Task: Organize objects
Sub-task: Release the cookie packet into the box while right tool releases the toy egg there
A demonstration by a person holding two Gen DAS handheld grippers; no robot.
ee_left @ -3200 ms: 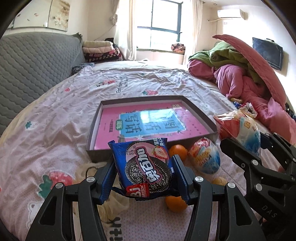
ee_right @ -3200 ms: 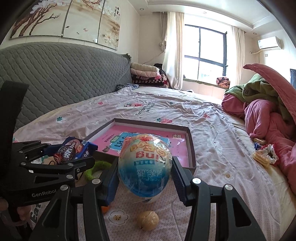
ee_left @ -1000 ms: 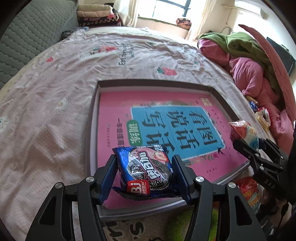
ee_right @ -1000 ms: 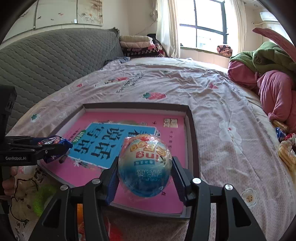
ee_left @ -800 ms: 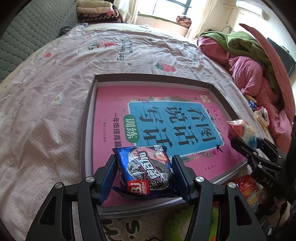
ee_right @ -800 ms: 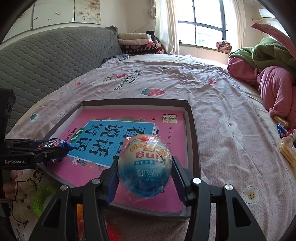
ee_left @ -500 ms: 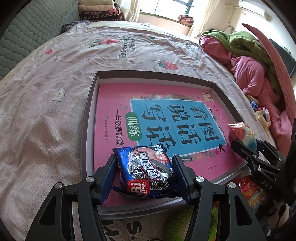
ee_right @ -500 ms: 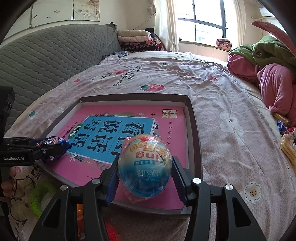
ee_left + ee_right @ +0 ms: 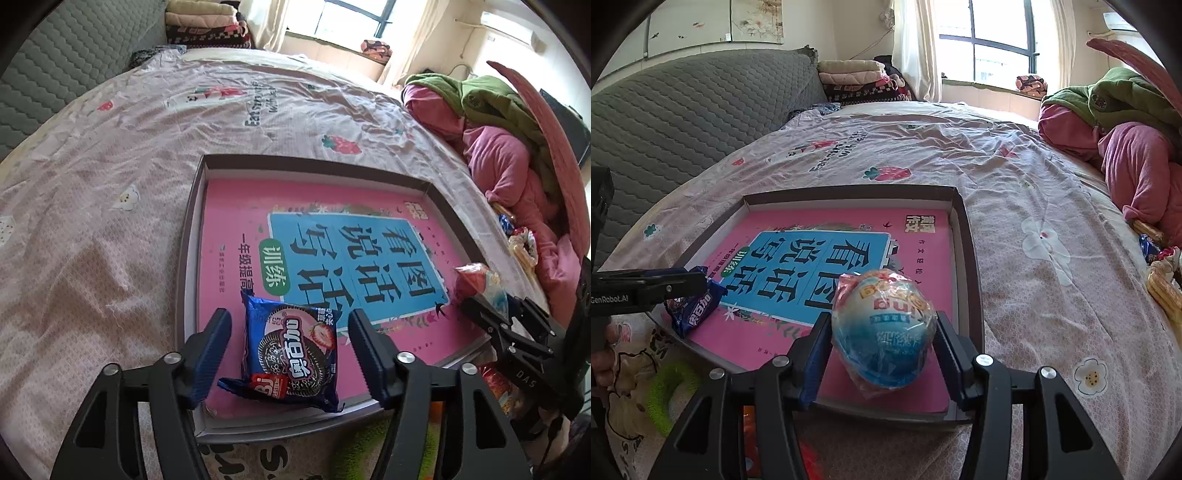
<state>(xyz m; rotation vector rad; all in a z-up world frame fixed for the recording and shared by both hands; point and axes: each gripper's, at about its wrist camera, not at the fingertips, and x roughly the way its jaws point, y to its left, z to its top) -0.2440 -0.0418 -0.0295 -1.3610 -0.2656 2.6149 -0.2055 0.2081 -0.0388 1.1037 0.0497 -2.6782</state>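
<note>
The left tongs (image 9: pixel 290 349) had just been opening, and one blue cookie packet (image 9: pixel 293 349) lay loose between their spread fingers, resting on the one pink book (image 9: pixel 236 229) inside the one shallow box (image 9: pixel 188 229). The right tongs (image 9: pixel 882 350) pinched one wrapped egg-shaped toy (image 9: pixel 884 328) over the box's near edge. Beyond lay the pink bedsheet (image 9: pixel 1015 177), then one pile of pink and green bedding (image 9: pixel 1126 118).

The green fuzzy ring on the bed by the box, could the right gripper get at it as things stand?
Probably not yet. The right gripper is shut on the wrapped egg toy over the box, and the green ring lies beside the left gripper.
</note>
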